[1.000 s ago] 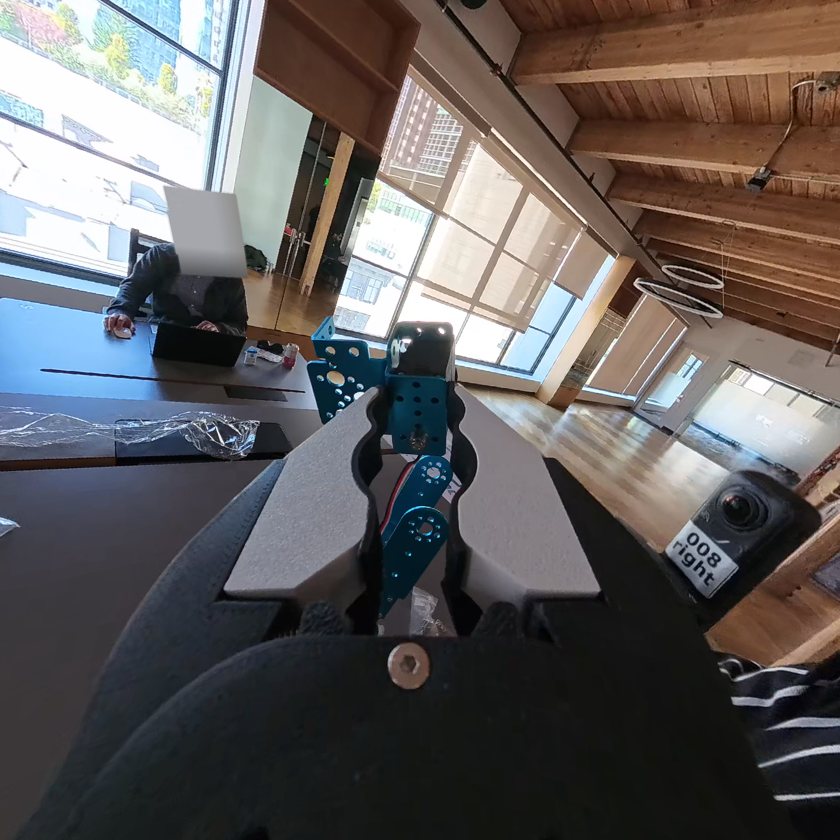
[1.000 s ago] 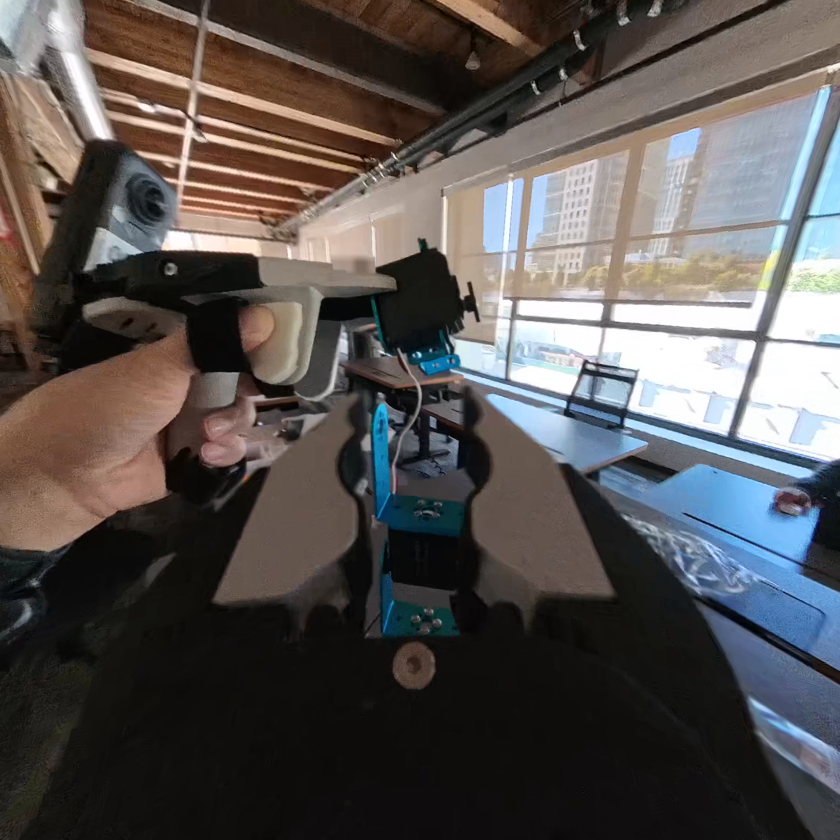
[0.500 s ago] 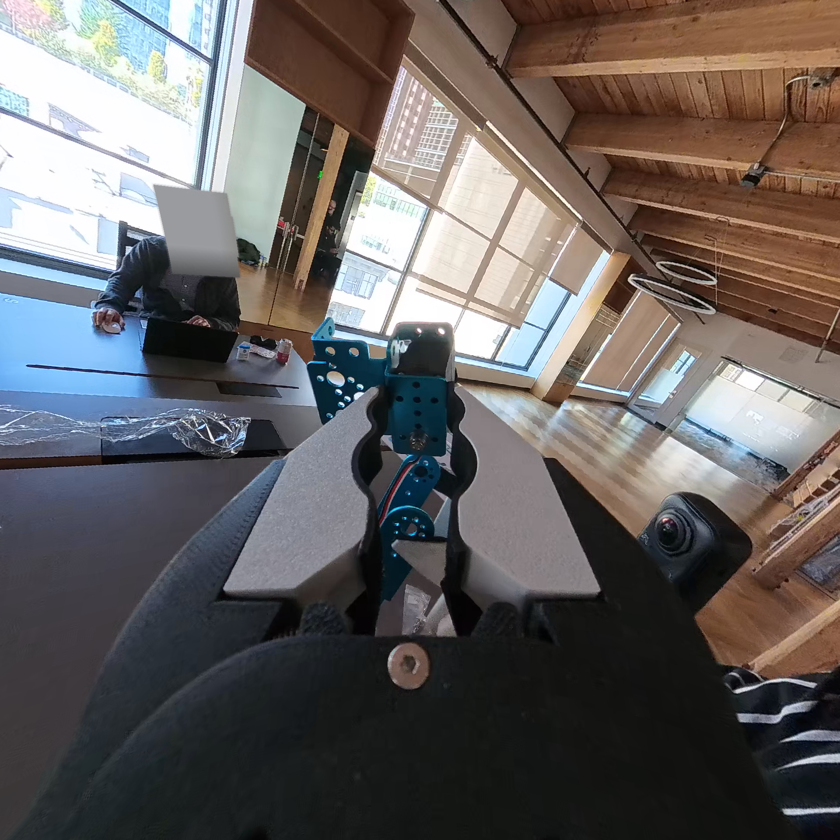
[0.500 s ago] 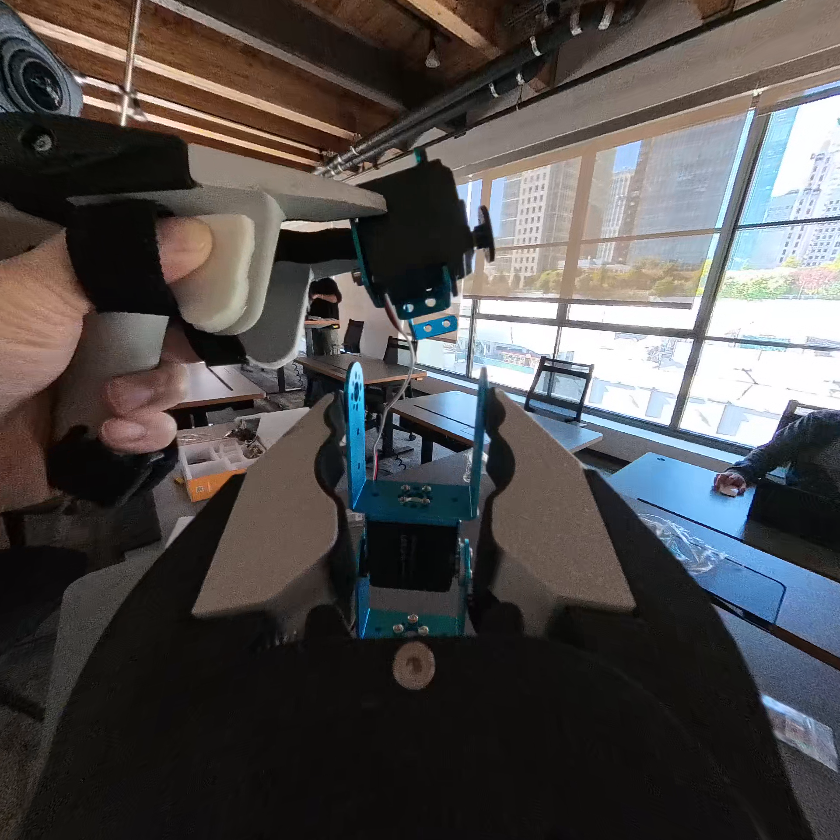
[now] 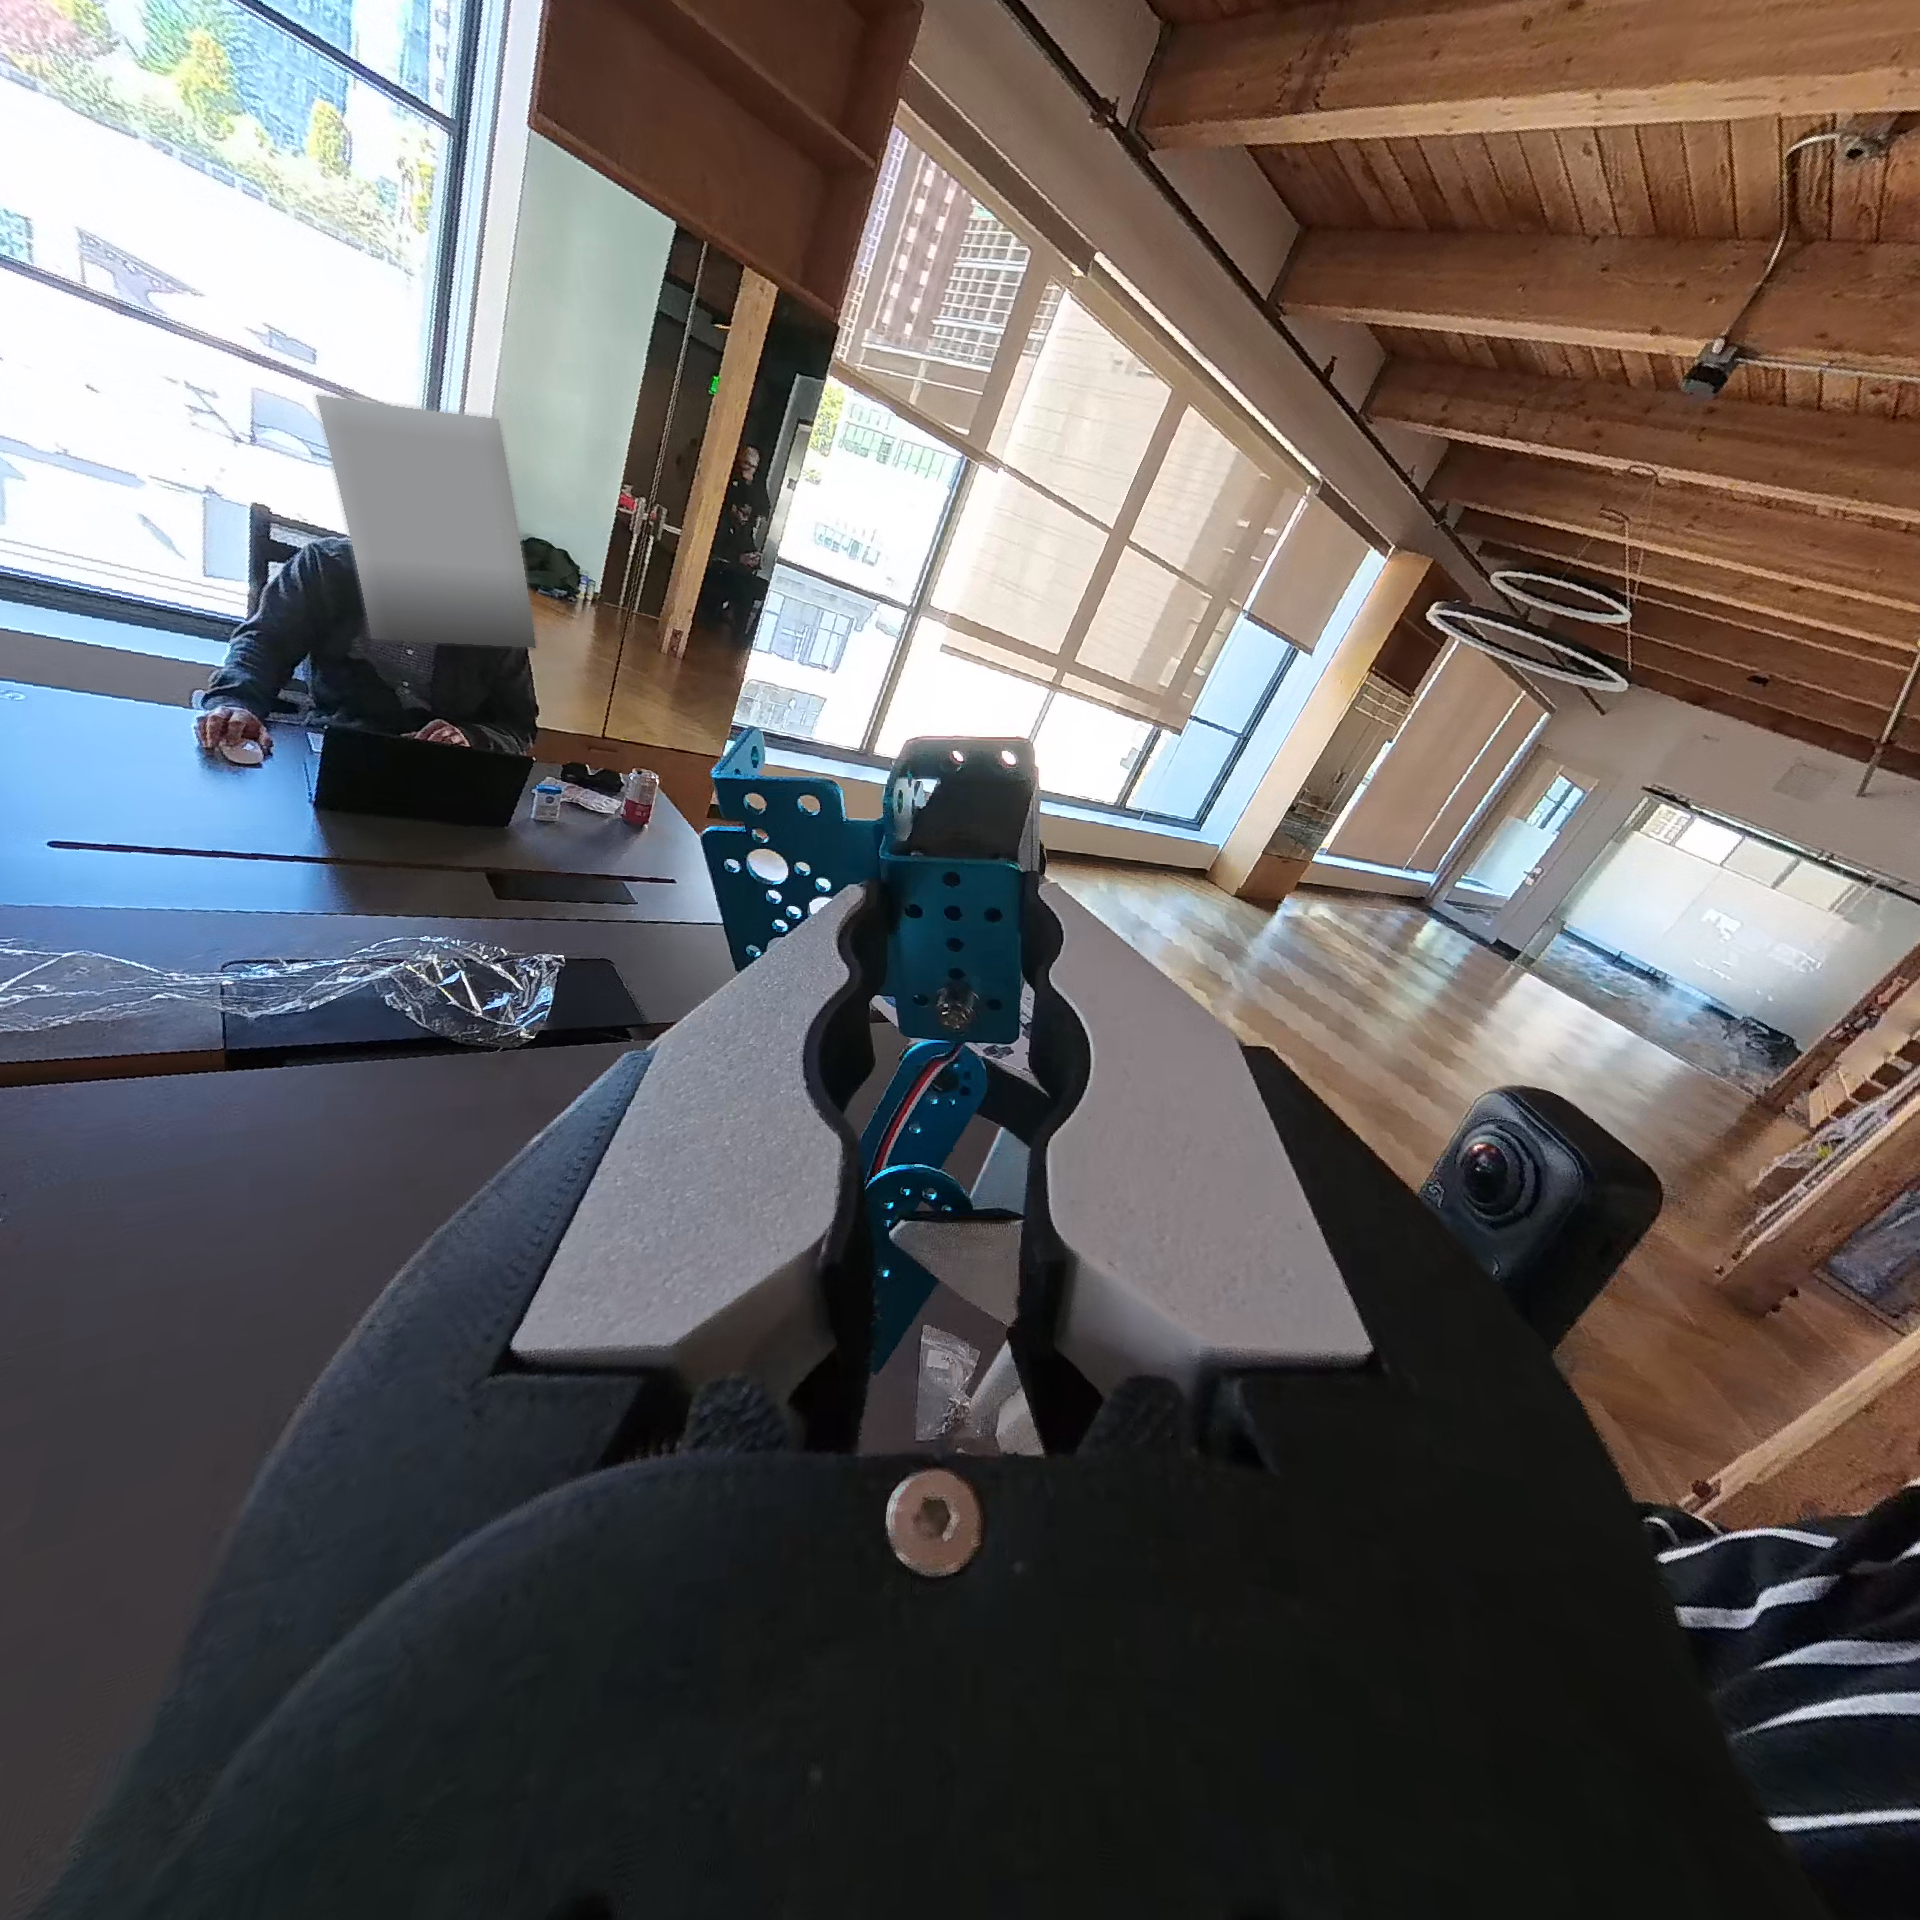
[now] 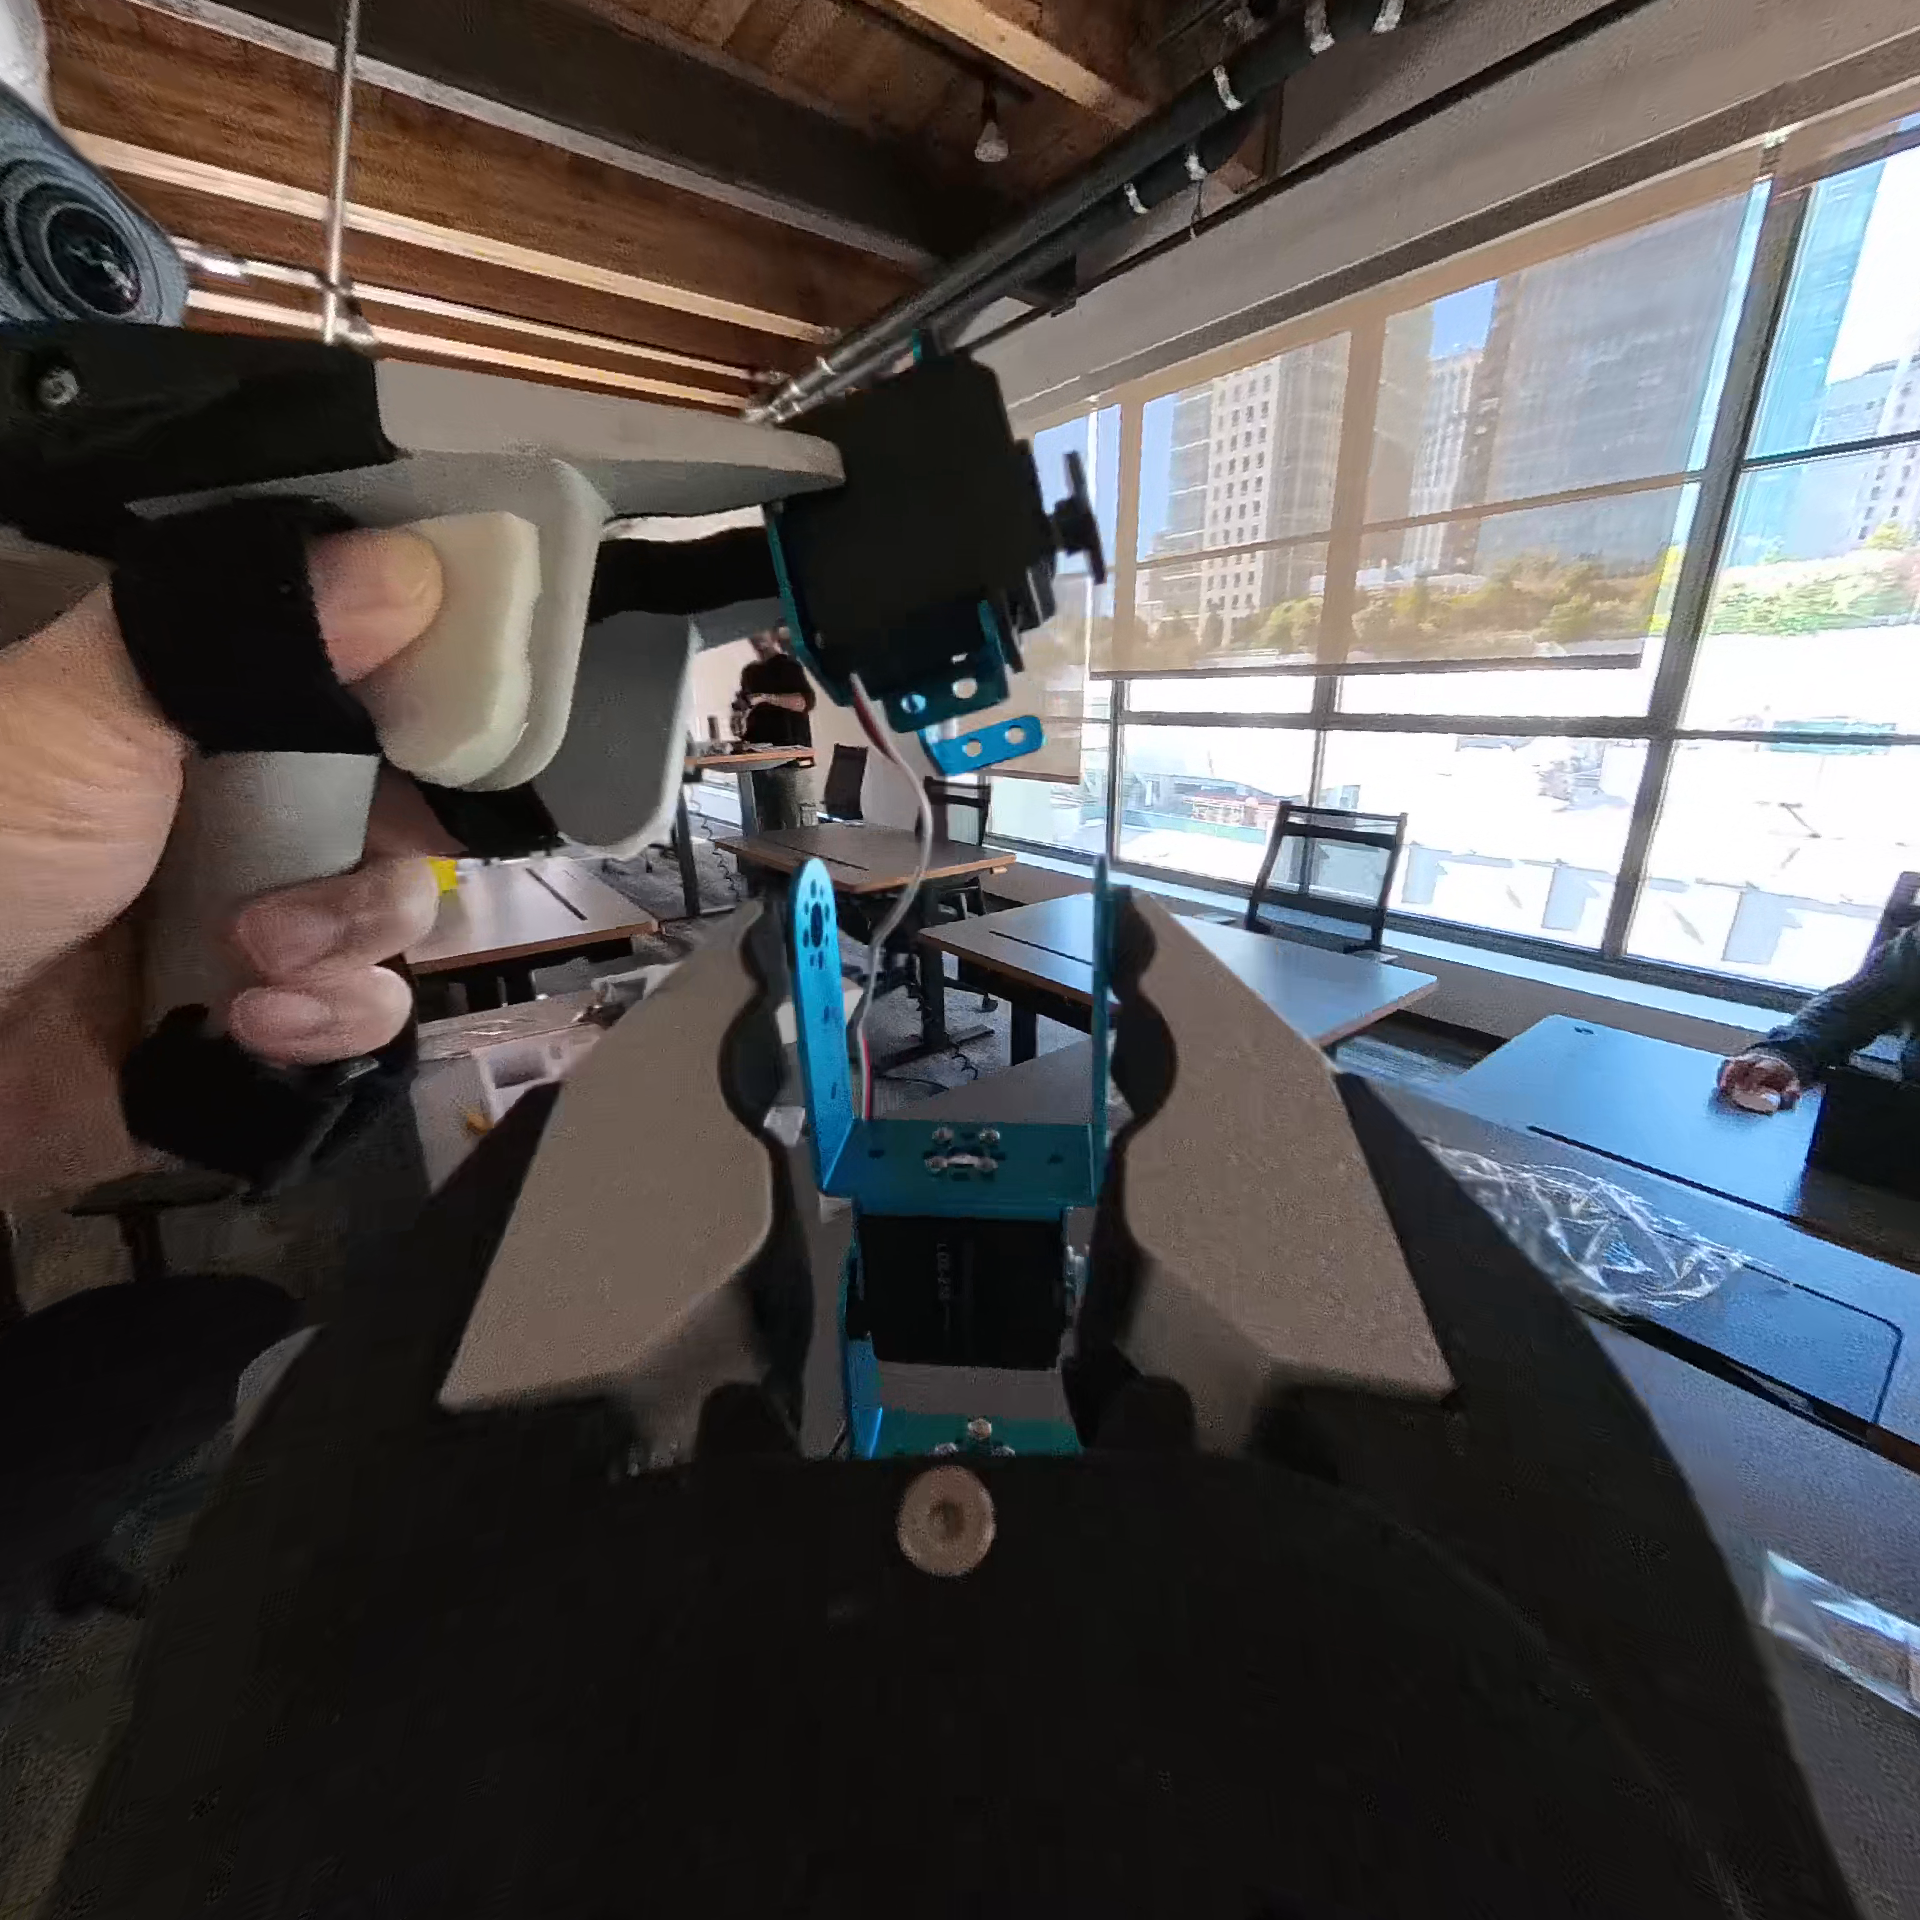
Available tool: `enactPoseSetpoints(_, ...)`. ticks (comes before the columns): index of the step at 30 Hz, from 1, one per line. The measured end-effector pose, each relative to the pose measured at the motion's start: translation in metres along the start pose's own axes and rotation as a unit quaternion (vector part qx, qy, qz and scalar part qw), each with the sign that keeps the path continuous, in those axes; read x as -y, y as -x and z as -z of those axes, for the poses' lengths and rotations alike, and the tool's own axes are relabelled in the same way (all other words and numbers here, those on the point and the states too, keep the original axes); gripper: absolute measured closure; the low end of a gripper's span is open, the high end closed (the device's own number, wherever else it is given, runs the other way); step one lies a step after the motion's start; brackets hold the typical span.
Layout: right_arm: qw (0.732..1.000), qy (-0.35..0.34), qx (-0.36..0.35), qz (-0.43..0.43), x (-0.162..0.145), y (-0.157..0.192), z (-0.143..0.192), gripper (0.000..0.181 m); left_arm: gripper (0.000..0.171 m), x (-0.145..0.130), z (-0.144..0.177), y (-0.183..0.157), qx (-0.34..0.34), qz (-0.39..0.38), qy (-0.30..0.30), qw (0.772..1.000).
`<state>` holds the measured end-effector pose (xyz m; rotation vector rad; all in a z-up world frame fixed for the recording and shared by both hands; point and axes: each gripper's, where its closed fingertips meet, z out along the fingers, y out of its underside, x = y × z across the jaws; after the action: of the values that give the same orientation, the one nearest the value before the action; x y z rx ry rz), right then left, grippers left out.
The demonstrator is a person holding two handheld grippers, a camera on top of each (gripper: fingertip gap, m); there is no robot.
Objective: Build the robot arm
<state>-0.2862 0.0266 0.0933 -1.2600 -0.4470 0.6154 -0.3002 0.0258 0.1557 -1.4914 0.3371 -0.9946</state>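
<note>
Blue servo bracket (image 5: 957, 961) clamped in left gripper (image 5: 948, 966); U-bracket (image 6: 961, 1148) clamped in right gripper (image 6: 948, 997).

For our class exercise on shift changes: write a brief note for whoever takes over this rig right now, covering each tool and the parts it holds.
Left tool: shut on a blue bracket carrying a black motor, held up in the air.
Right tool: shut on a blue U-shaped bracket with a second black motor below it, open side facing away.
A thin wire runs between the two pieces.
The left piece hangs above the U-shaped bracket, apart from it; they are not joined.
Clear plastic wrap lies on the dark table.
</note>
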Motion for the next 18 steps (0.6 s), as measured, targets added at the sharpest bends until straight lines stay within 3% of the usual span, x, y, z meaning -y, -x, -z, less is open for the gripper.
enactPoseSetpoints(3, 1.000, 0.006, 0.003, 0.001, -0.001, 0.001, -0.001, 0.121, 0.148, 0.001, 0.001, 0.001, -0.001, 0.002, -0.001, 1.000)
enactPoseSetpoints(5, 1.000, 0.012, 0.003, 0.004, 0.000, 0.002, -0.003, 0.104, 0.148, 0.002, 0.001, 0.002, -0.001, 0.004, -0.004, 1.000)
enactPoseSetpoints(6, 1.000, 0.006, 0.007, 0.001, 0.002, 0.003, -0.002, 0.121, 0.148, 0.002, 0.002, 0.002, -0.001, 0.006, -0.005, 1.000)
enactPoseSetpoints(9, 1.000, 0.007, 0.014, -0.001, 0.001, 0.004, -0.004, 0.121, 0.148, 0.002, 0.004, 0.002, -0.003, 0.010, -0.008, 1.000)
enactPoseSetpoints(12, 0.999, 0.014, 0.037, 0.004, 0.002, 0.009, -0.003, 0.097, 0.148, 0.001, 0.006, -0.001, -0.008, 0.017, -0.010, 1.000)
enactPoseSetpoints(13, 0.999, 0.002, 0.046, 0.000, 0.006, 0.008, 0.001, 0.119, 0.148, 0.000, 0.006, -0.002, -0.011, 0.022, -0.011, 1.000)
enactPoseSetpoints(15, 0.998, -0.016, 0.065, -0.015, 0.013, 0.002, 0.007, 0.126, 0.148, -0.002, 0.006, -0.004, -0.017, 0.032, -0.012, 0.999)
enactPoseSetpoints(16, 0.996, -0.030, 0.074, -0.029, 0.019, -0.001, 0.008, 0.121, 0.148, -0.003, 0.006, -0.005, -0.019, 0.035, -0.012, 0.999)
enactPoseSetpoints(18, 0.993, -0.065, 0.096, -0.024, 0.035, -0.005, 0.015, 0.095, 0.148, -0.006, 0.006, -0.007, -0.021, 0.035, -0.008, 0.999)
